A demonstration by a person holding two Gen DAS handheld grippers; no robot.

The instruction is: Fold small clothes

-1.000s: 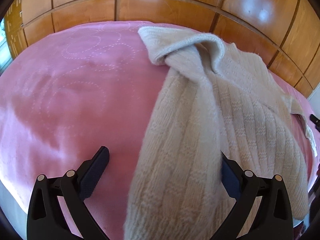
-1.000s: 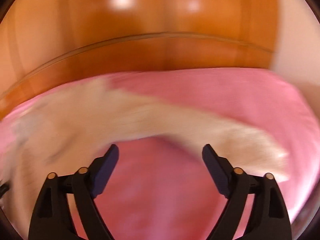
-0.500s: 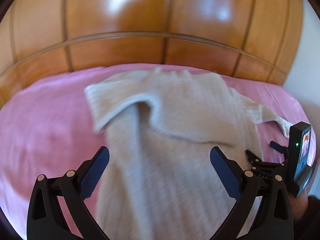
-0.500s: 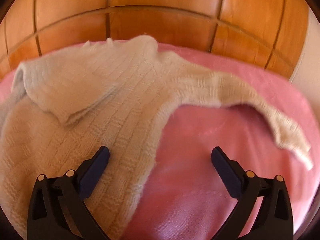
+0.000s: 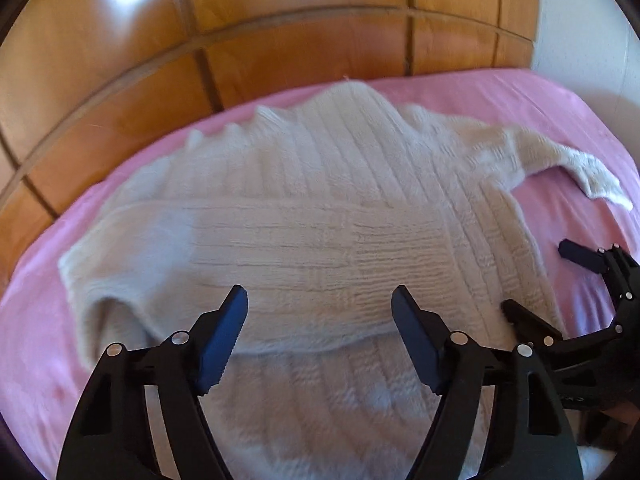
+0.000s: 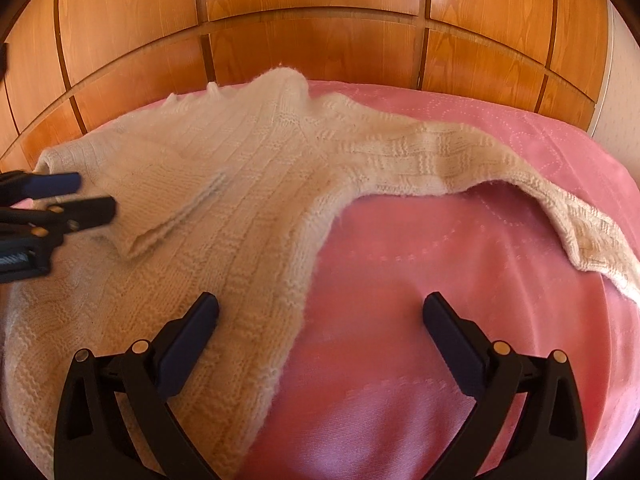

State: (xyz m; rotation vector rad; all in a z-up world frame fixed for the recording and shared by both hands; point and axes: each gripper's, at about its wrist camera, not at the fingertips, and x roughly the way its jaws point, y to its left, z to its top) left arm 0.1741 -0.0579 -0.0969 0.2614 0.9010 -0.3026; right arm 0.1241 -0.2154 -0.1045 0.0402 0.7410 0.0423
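A cream knitted sweater point(image 5: 320, 184) lies spread on a pink bedspread point(image 5: 520, 100). One sleeve point(image 5: 248, 248) is folded across its body. The other sleeve point(image 6: 460, 156) stretches out to the right on the pink cover. My left gripper point(image 5: 320, 336) is open and empty, just above the folded sleeve. It also shows at the left edge of the right wrist view point(image 6: 76, 196). My right gripper point(image 6: 320, 320) is open and empty, over the sweater's right side edge and the bare cover. It also shows at the right of the left wrist view point(image 5: 560, 280).
A glossy wooden panelled headboard point(image 6: 320, 32) runs along the far edge of the bed. A pale wall point(image 5: 584, 20) stands at the right. Bare pink cover point(image 6: 440, 280) lies to the right of the sweater.
Both views have swung and steadied over the sweater. My left gripper's jaws have narrowed somewhat and moved over the folded sleeve. My right gripper has come closer beside it.
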